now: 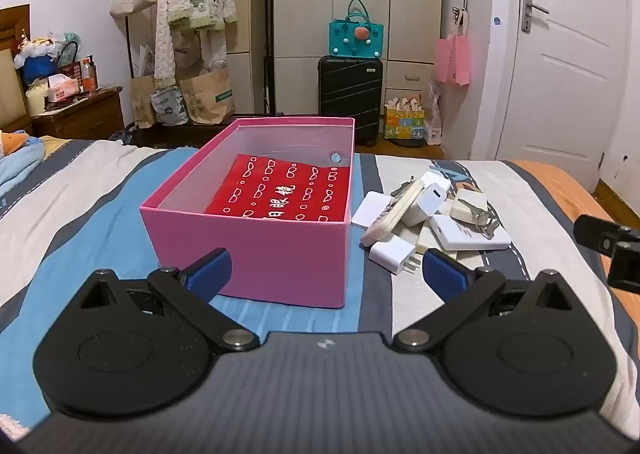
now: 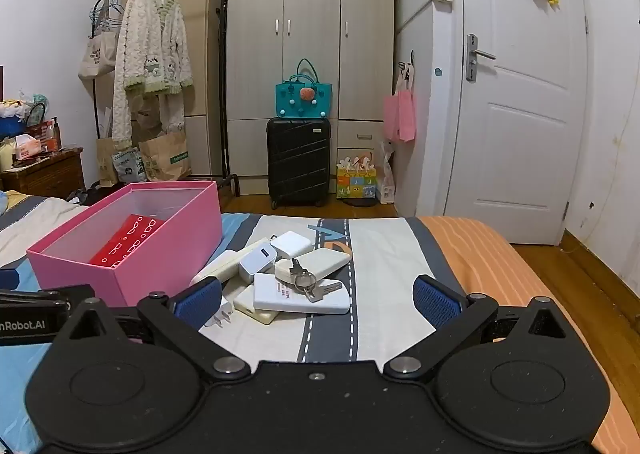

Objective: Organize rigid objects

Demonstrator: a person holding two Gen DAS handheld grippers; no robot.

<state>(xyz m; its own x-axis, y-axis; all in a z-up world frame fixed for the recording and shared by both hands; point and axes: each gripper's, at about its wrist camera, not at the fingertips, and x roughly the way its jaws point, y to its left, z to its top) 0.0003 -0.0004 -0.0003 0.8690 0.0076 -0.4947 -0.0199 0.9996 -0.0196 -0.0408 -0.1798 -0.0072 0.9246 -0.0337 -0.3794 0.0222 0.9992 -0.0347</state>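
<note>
Two handheld grippers hover over a bed with a striped cover [image 2: 384, 254], each seen from its own wrist camera. The left gripper [image 1: 326, 268] has its jaws spread wide, blue pads far apart, holding nothing and touching nothing. The near wall of the pink box [image 1: 256, 254] stands between and beyond its fingers. The right gripper [image 2: 318, 298] is likewise spread wide and empty. Its fingers frame the pile of small things from the near side without contact. Both grippers tilt gently downward toward the bed. In the left view, part of the right gripper shows at the far right edge; in the right view, part of the left gripper shows at the left edge.

One pink box, open at the top, sits on the bed to the left. Inside it lies one red packet [image 1: 280, 194] printed with white shapes.

Just right of the box is a heap of white and cream objects, touching and overlapping. It includes one flat white power bank [image 2: 300, 296] nearest the grippers. One bunch of keys [image 2: 312, 284] lies on top of it. There is also one white charger with a blue port [image 2: 258, 260] and one white plug with metal prongs [image 1: 394, 252]. Several more rounded white pieces lie among them; their exact number is hard to tell.

Beyond the bed stand one black suitcase [image 2: 298, 160], with one teal bag [image 2: 303, 100] on top, a wardrobe [image 2: 310, 34] and a white door [image 2: 516, 94].
</note>
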